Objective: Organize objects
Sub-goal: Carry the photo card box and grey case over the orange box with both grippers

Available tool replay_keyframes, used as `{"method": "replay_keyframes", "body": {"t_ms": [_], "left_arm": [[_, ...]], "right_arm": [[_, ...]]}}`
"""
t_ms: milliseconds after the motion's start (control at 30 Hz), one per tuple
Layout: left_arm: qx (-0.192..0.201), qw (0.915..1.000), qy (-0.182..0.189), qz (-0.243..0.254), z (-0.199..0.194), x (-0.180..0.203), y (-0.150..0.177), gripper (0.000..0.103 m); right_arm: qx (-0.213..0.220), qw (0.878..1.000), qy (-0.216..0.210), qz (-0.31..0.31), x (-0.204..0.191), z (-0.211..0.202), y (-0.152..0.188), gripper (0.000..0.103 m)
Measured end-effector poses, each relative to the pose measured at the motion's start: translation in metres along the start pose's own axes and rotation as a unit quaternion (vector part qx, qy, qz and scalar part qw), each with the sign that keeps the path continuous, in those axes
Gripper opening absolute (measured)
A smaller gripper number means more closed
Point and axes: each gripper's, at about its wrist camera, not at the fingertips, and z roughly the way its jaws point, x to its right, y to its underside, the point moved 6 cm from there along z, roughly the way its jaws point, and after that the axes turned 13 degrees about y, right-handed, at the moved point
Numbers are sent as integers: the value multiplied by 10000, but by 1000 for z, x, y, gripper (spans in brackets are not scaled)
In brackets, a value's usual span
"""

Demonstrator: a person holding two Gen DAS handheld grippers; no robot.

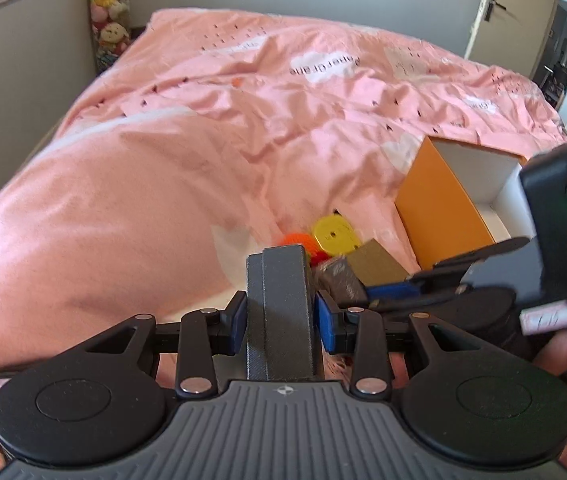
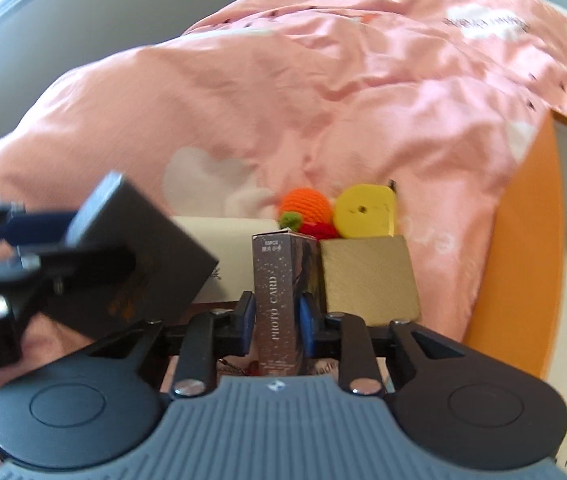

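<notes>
Closest to the left wrist lens, the left gripper [image 1: 281, 316] is clamped on a dark grey box [image 1: 279, 304], its blue pads pressing the two broad sides. That box stands on end between them, long axis running from 6 toward 12 o'clock, narrow edge facing the camera. In the right wrist view the same box [image 2: 135, 256] appears at 9 o'clock, tilted, one corner aimed toward 1 o'clock, with faint orange print on its face.

Likewise, the right gripper [image 2: 275, 316] is closed around a sparkly box marked PHOTO CARD [image 2: 279, 300]. This carton is upright, its long axis along 6 to 12 o'clock, the lettering reading up the spine.

Just beside it at 3 o'clock sits a gold box [image 2: 367, 276], touching or nearly touching it. A white box [image 2: 227, 256] lies at 10 o'clock, partly hidden behind the dark grey one. Beyond, toward 12 o'clock, rest an orange crocheted toy [image 2: 305, 206] and a yellow round toy [image 2: 363, 210], close together on the pink duvet [image 2: 323, 80].

At 3 o'clock in the right wrist view rises the wall of an orange box [image 2: 523, 240]; the left wrist view shows it open with a white interior [image 1: 439, 204], at 2 o'clock. Stacked plush toys [image 1: 109, 8] stand in the far corner at 11 o'clock, and a door [image 1: 519, 12] at 1 o'clock.
</notes>
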Motion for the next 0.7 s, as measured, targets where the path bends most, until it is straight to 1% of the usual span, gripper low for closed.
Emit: {"method": "replay_keyframes", "body": {"t_ms": [100, 167, 267, 400, 500, 600, 700], "left_arm": [[-48, 9999, 91, -76, 7, 1, 4, 41], [-73, 9999, 120, -80, 9, 1, 4, 41], [-280, 9994, 144, -143, 13, -2, 4, 43], [-396, 9978, 286, -438, 12, -10, 4, 44], [-502, 9969, 321, -506, 11, -10, 4, 43], [-467, 9973, 278, -486, 8, -9, 2, 43], [-231, 9992, 50, -335, -1, -2, -1, 43]], "right_arm": [[-53, 9998, -16, 182, 2, 1, 2, 25], [-94, 9998, -5, 163, -2, 3, 3, 26], [-189, 9997, 102, 97, -9, 8, 4, 29], [-201, 9997, 96, 127, -11, 9, 3, 28], [-138, 9998, 71, 138, -9, 6, 4, 27], [17, 9997, 34, 226, -5, -4, 4, 26], [256, 9989, -69, 382, 0, -20, 1, 24]]}}
